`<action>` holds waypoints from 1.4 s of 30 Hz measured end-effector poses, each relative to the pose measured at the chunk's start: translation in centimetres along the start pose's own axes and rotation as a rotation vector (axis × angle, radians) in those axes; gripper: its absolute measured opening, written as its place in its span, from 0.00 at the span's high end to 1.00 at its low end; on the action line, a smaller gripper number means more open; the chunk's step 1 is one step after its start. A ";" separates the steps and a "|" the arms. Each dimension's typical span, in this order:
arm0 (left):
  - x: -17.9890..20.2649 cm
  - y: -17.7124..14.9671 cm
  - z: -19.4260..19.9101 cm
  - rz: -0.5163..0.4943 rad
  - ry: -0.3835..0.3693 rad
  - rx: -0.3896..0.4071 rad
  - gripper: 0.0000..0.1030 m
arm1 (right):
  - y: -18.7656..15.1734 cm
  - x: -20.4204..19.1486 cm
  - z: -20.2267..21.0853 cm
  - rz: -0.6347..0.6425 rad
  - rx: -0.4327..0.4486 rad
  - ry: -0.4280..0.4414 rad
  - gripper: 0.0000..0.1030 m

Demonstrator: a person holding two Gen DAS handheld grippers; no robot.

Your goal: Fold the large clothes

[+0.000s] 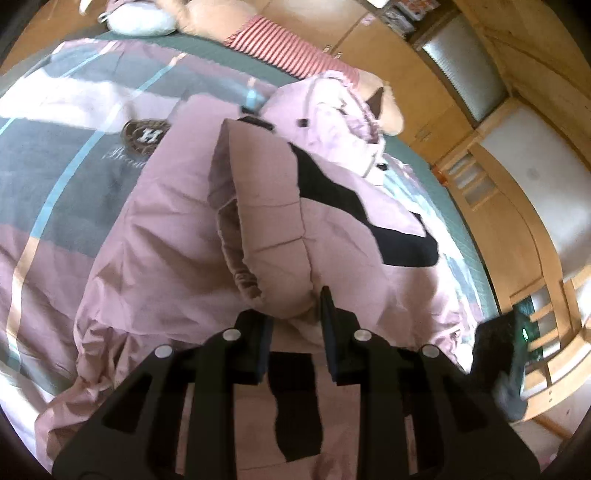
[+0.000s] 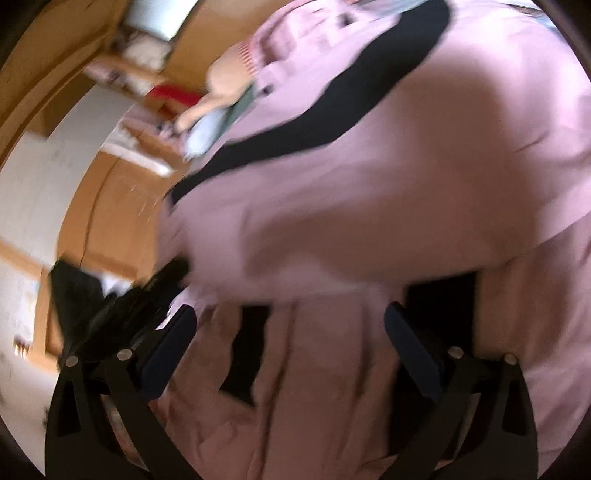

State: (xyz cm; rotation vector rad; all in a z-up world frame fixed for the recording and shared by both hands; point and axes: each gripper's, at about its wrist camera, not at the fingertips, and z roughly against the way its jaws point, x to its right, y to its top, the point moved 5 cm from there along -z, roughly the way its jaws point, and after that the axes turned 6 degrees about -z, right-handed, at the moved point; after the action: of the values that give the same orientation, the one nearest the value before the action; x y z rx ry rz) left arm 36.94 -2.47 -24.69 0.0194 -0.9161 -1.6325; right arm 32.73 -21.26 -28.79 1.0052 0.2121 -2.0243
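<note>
A large pink padded jacket [image 1: 177, 229] with black zigzag panels lies spread on the bed. One sleeve [image 1: 258, 221] is folded over its body, cuff toward me. My left gripper [image 1: 295, 325] is shut on the sleeve's end, the fabric pinched between its fingers. In the blurred right wrist view the same jacket [image 2: 406, 166] fills the frame. My right gripper [image 2: 291, 332] is wide open just above the jacket's fabric, holding nothing. My right gripper also shows at the right edge of the left wrist view [image 1: 498, 354].
The bed has a grey, pink and blue patterned cover [image 1: 74, 166]. A plush toy with a red striped shirt [image 1: 288, 48] and a white pillow [image 1: 140, 22] lie at the bed's far end. Wooden wardrobes [image 1: 498, 110] stand along the right side.
</note>
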 end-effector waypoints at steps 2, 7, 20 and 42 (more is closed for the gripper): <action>0.3 0.2 0.4 -0.019 -0.004 0.008 0.77 | 1.6 1.3 1.4 -0.053 0.090 -0.122 0.09; -0.5 0.0 -0.2 0.014 -0.010 -0.019 0.77 | 4.4 4.2 6.0 -0.084 0.288 -0.333 0.51; -1.3 -0.4 -1.0 0.035 0.005 -0.047 0.75 | 3.3 4.0 7.0 -0.110 0.165 -0.119 0.14; -1.1 -2.3 -3.8 0.068 -0.046 -0.167 0.71 | 5.9 10.2 10.1 -0.237 0.274 -0.274 0.46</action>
State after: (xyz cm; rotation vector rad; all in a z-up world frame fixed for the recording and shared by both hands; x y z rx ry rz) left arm 37.18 -3.65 -29.13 -0.1634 -0.8040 -1.6467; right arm 28.09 -36.05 -28.24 0.8846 -0.1008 -2.4302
